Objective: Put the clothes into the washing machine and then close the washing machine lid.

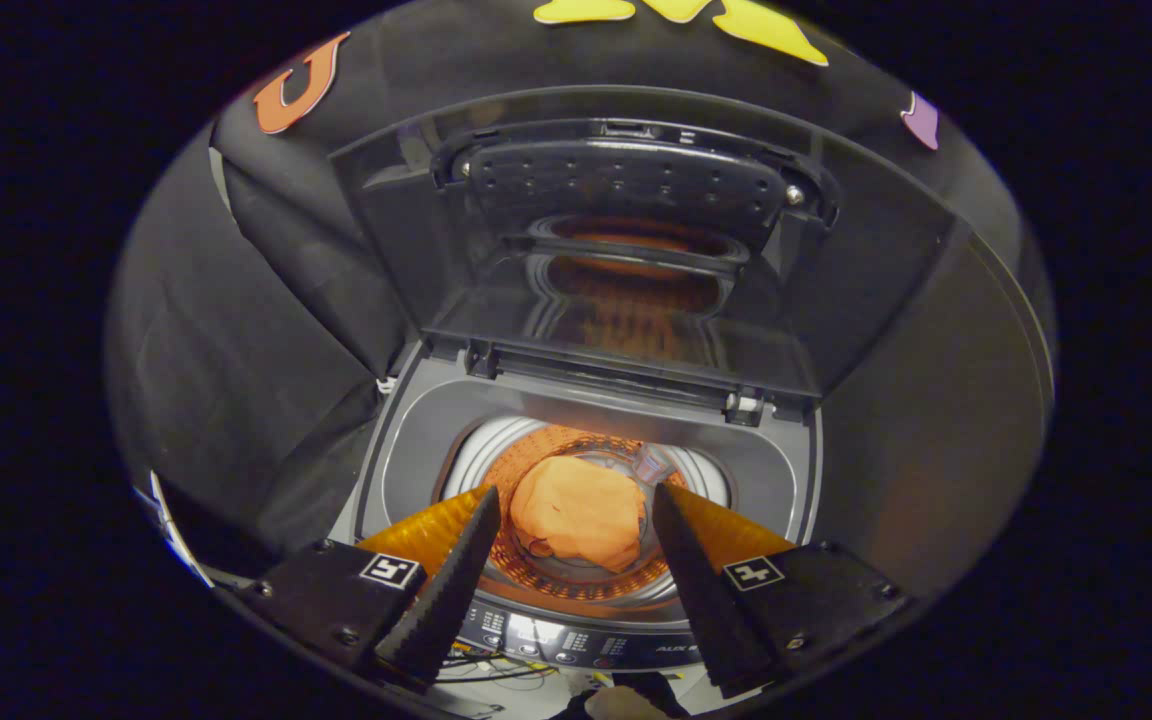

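Note:
An orange garment lies bunched at the bottom of the washing machine drum, seen from above. My gripper hovers over the drum mouth, open, with a wide gap and nothing held between its fingers. The garment sits below and just beyond the fingertips. The dark see-through lid stands upright at the back of the machine, hinged along the rear edge, and mirrors the orange drum.
The grey top deck rings the drum mouth. A control panel with buttons runs along the front edge under the fingers. Black cloth walls close in on both sides. Loose cables lie below the panel.

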A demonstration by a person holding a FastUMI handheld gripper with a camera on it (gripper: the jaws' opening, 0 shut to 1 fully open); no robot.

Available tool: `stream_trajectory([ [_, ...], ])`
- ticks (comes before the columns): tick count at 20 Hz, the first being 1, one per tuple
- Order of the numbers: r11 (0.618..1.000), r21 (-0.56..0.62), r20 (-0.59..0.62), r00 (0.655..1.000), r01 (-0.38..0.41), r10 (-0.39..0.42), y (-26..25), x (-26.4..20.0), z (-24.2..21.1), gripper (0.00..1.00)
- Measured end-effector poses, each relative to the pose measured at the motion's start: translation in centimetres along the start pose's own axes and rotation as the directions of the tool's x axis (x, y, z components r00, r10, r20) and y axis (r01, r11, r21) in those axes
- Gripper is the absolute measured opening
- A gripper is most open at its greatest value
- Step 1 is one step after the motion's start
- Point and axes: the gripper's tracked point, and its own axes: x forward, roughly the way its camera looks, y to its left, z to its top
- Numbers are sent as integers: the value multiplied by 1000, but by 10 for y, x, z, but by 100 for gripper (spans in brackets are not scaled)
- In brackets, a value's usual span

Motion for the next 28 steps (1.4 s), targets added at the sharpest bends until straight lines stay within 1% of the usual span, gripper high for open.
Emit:
stream_trajectory([
  [4,1000,-27,76,997,3,-1,0,-21,19,95],
  [7,999,-53,160,987,6,2,1,-44,42,96],
  [12,999,-50,279,960,-8,22,6,-86,86,96],
  [15,999,-25,359,933,-24,32,5,-106,115,95],
  [21,999,33,423,906,-23,7,-1,-120,164,95],
  [26,996,87,443,896,-14,-26,-11,-114,200,96],
  [28,995,104,443,895,5,-51,-15,-110,212,96],
])
